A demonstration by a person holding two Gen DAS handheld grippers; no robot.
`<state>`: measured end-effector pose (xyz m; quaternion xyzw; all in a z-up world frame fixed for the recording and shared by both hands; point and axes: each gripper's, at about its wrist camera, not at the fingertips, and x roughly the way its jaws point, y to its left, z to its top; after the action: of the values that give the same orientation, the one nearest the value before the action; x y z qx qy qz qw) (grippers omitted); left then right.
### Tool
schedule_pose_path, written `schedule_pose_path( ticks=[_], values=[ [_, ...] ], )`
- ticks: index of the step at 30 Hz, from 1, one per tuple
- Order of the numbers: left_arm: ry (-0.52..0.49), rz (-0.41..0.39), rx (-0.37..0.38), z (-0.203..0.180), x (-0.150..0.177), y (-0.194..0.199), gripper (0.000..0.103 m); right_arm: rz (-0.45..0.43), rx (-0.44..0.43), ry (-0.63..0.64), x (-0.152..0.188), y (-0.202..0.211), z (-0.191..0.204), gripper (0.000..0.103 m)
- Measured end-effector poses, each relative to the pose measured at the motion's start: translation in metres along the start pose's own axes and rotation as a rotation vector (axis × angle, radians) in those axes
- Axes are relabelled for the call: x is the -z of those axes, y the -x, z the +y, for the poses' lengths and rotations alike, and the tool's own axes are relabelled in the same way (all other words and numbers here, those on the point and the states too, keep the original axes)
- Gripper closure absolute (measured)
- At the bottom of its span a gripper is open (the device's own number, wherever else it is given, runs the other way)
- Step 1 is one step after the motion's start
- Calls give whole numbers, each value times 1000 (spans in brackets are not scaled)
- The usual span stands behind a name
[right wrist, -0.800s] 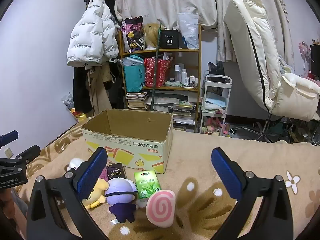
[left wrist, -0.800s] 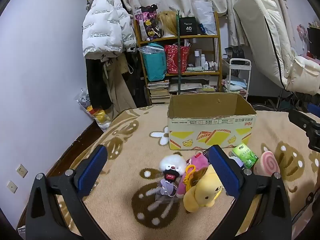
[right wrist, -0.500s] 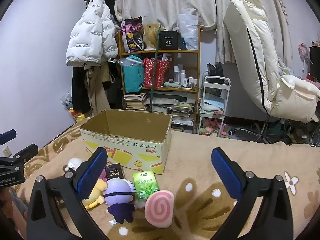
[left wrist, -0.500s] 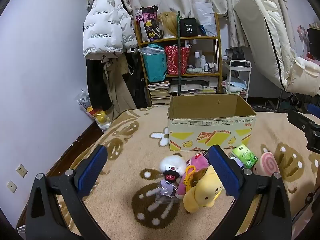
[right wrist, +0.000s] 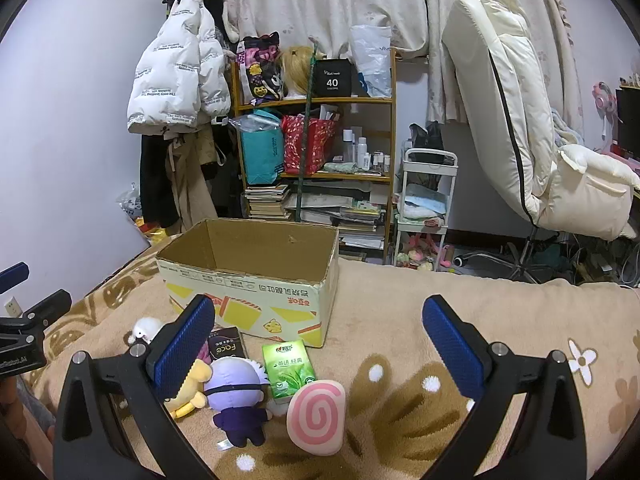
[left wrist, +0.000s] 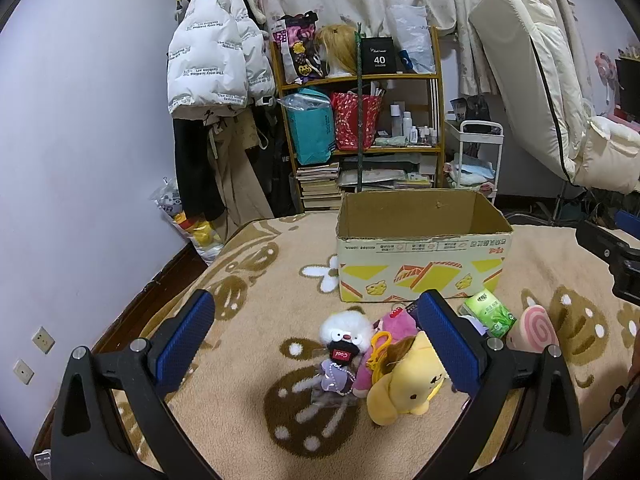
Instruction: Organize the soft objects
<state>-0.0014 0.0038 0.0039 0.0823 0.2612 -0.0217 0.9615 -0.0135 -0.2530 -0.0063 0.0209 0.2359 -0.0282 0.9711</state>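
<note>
An open cardboard box (left wrist: 424, 256) (right wrist: 248, 276) stands on a beige patterned blanket (left wrist: 248, 280). In front of it lies a huddle of soft toys: a white fluffy doll (left wrist: 344, 338), a pink plush (left wrist: 394, 322), a yellow dog plush (left wrist: 408, 388), a purple-haired doll (right wrist: 238, 394) and a pink swirl cushion (right wrist: 316, 416) (left wrist: 532, 330). A green tissue pack (right wrist: 288, 368) (left wrist: 490, 312) and a dark "Face" packet (right wrist: 224, 346) lie among them. My left gripper (left wrist: 316, 340) hovers open above the toys. My right gripper (right wrist: 316, 344) is open too, holding nothing.
Behind the blanket stand a cluttered wooden shelf (right wrist: 316, 152), a white puffer jacket (right wrist: 176, 80) on a rack, a small white cart (right wrist: 426, 208) and a cream reclining chair (right wrist: 520, 128). A wall (left wrist: 80, 160) runs along the left edge.
Both views have shifted only slightly; the toys, the box and both grippers' jaws stay as they were.
</note>
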Motion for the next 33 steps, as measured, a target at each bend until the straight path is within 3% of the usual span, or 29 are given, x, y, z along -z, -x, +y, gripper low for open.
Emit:
schedule_pose_path(
  ticks=[33],
  values=[
    [5, 1, -5, 1, 1, -1, 3, 4, -2, -3, 1, -1, -1, 0]
  ],
)
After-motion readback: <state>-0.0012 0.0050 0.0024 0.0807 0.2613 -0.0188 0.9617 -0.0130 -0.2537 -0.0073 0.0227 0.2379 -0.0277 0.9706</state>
